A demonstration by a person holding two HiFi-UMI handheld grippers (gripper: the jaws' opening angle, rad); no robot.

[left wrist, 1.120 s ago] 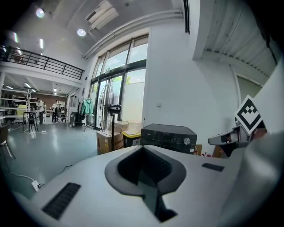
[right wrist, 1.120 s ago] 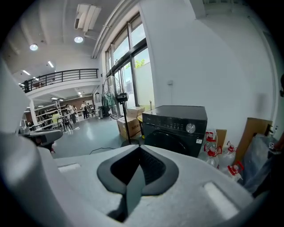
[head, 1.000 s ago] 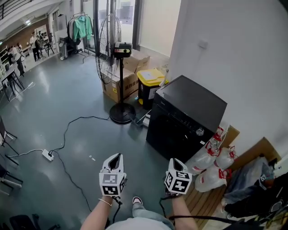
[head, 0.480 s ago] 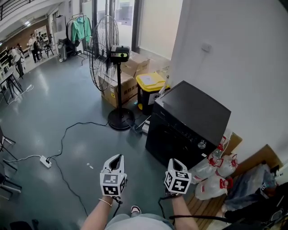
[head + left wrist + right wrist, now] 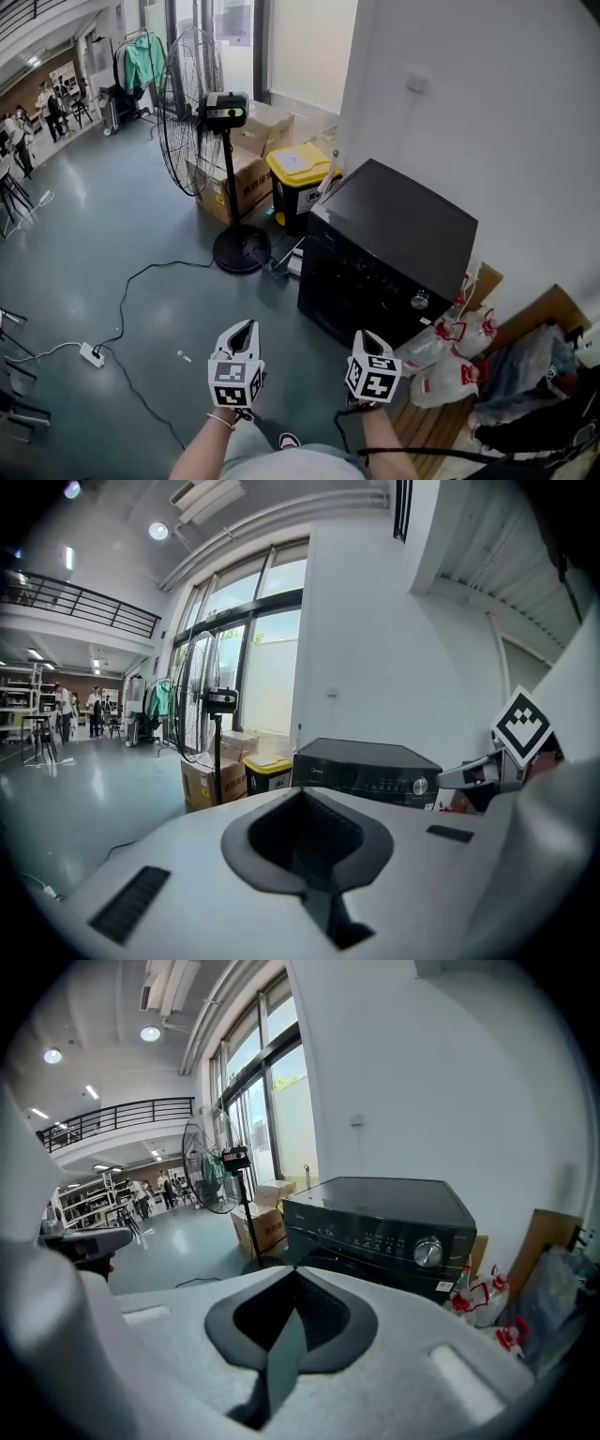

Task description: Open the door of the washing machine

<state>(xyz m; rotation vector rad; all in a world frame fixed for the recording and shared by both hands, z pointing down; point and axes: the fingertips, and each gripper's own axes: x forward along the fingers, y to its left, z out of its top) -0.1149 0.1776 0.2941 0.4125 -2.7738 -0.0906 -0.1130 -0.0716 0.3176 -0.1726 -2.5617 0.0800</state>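
Observation:
The black washing machine [image 5: 389, 230] stands against the white wall, with its door shut and a silver knob [image 5: 419, 299] on the front panel. It also shows in the left gripper view as the washing machine [image 5: 366, 766] and in the right gripper view as the washing machine [image 5: 375, 1222]. My left gripper [image 5: 246, 326] and right gripper [image 5: 366, 336] are held side by side at the bottom of the head view, a good way short of the machine. Both point toward it with jaws together and nothing between them. The door itself is hard to make out on the dark front.
A tall pedestal fan [image 5: 192, 98] stands left of the machine, with a yellow-lidded bin [image 5: 298, 169] and cardboard boxes [image 5: 234, 178] behind. A cable and power strip [image 5: 92, 353] lie on the floor at left. Tied plastic bags [image 5: 450, 361] sit right of the machine.
The view has advanced toward the washing machine, and the fan and boxes have slid left in the picture. Both grippers came forward with it, still side by side and shut.

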